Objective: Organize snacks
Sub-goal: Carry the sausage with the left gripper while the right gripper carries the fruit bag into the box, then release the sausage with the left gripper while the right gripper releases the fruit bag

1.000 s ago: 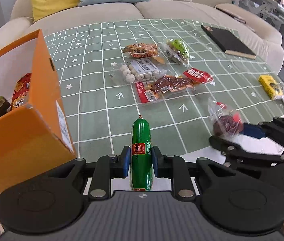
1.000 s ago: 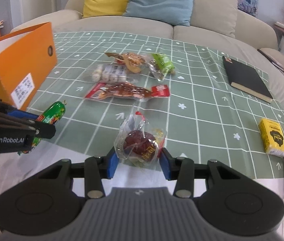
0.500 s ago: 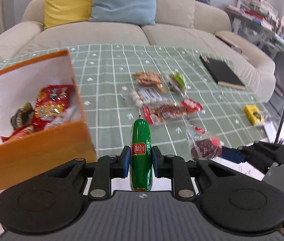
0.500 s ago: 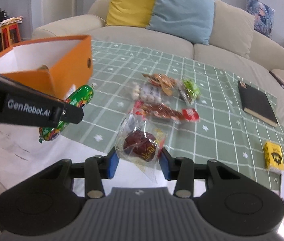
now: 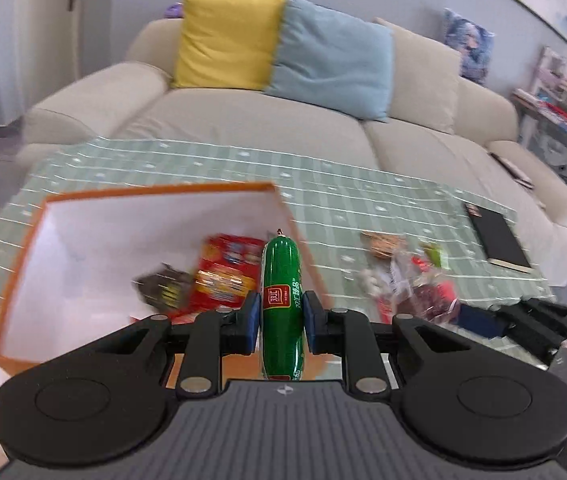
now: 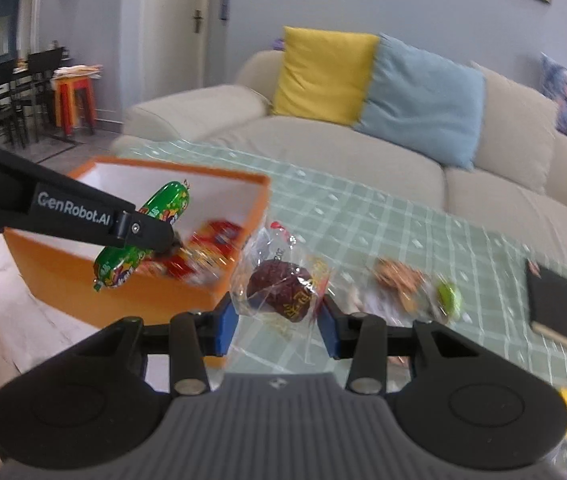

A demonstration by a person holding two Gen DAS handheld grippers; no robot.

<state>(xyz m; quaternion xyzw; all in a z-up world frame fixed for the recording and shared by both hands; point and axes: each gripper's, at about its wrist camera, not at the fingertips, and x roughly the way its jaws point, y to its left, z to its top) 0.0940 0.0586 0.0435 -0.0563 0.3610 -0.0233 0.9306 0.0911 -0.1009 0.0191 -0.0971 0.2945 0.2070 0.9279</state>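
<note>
Grippers, two: left gripper (image 5: 282,322) clamps one sausage (image 5: 282,308), right gripper (image 6: 278,320) one date packet (image 6: 281,286).

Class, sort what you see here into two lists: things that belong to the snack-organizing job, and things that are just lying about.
Part of the job:
- green sausage in the left gripper
- clear-wrapped dark snack in the right gripper
- orange box holding red packets
- loose snack packets on the tablecloth

Just lying about:
- black notebook
- yellow cushion
- blue cushion
</note>
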